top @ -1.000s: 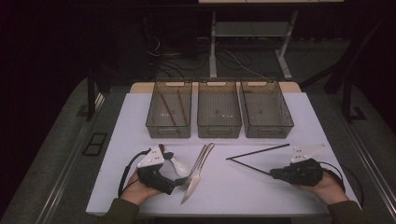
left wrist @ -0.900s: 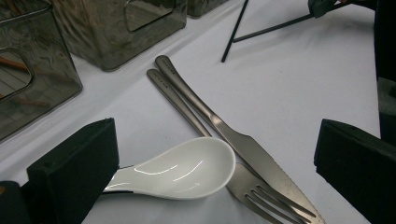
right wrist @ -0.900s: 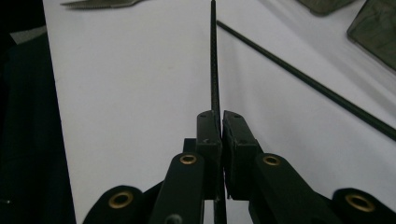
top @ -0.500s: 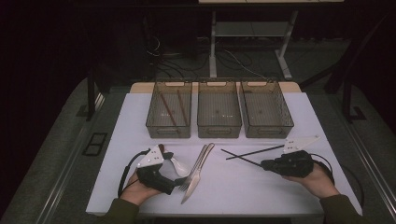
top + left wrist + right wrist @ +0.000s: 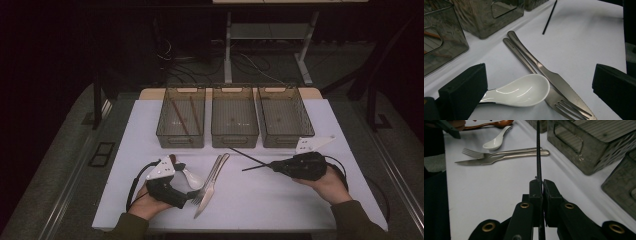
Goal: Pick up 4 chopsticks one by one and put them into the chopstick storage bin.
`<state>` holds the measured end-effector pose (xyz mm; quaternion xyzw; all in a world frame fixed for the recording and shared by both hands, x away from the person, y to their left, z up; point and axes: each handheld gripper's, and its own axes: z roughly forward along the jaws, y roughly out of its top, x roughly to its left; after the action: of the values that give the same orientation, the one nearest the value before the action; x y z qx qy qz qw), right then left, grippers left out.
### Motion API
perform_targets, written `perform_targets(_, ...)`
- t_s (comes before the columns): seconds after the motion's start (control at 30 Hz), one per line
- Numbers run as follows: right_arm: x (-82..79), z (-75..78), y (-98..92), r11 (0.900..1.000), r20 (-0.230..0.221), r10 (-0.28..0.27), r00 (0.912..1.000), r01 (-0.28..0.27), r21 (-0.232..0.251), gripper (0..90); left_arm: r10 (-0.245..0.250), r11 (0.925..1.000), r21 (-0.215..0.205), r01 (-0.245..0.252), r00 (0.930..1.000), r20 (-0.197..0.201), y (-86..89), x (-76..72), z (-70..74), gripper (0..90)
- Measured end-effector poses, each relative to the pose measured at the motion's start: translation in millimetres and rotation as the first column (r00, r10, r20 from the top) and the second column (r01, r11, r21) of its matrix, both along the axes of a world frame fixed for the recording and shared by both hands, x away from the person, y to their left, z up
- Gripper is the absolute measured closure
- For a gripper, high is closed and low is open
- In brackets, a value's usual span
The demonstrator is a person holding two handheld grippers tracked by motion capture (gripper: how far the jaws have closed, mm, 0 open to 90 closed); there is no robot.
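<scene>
My right gripper (image 5: pixel 273 165) hovers at the table's right, shut on a thin black chopstick (image 5: pixel 538 150) that juts out between its pads. From above, two black sticks (image 5: pixel 250 157) fan out leftward from its jaws; I cannot tell whether the second is held. My left gripper (image 5: pixel 187 180) rests near the front left, open, its jaws wide on either side of a white spoon (image 5: pixel 524 91). A steel knife (image 5: pixel 541 66) and fork (image 5: pixel 564 102) lie side by side just right of the spoon.
Three smoky clear bins (image 5: pixel 234 135) stand in a row at the back of the white table (image 5: pixel 280 210). The left bin (image 5: pixel 172 135) holds brown chopsticks (image 5: pixel 179 117). A brown wooden spoon (image 5: pixel 491 123) lies beside the left hand.
The right gripper has moved left and a little up, carrying the black stick toward the middle of the table. The left gripper has stayed in place over the spoon.
</scene>
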<state>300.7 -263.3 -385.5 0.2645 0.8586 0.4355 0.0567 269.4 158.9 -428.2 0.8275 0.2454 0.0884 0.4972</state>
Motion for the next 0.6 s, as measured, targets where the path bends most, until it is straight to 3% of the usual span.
perform_targets(0.27, 9.6, 10.7, 22.6, 1.0, 0.012, -0.014, 0.9998, 0.014, 0.004, 85.7, -0.003, 1.0, -0.005, 0.003, 1.0, 0.003, -0.1, -0.4, 0.2, 0.0)
perform_targets(0.6, 22.9, 11.5, 47.0, 1.0, 0.006, -0.029, 0.9996, 0.029, -0.004, 85.7, -0.005, 1.0, -0.005, 0.005, 1.0, 0.004, 0.0, -0.1, 0.2, 0.0)
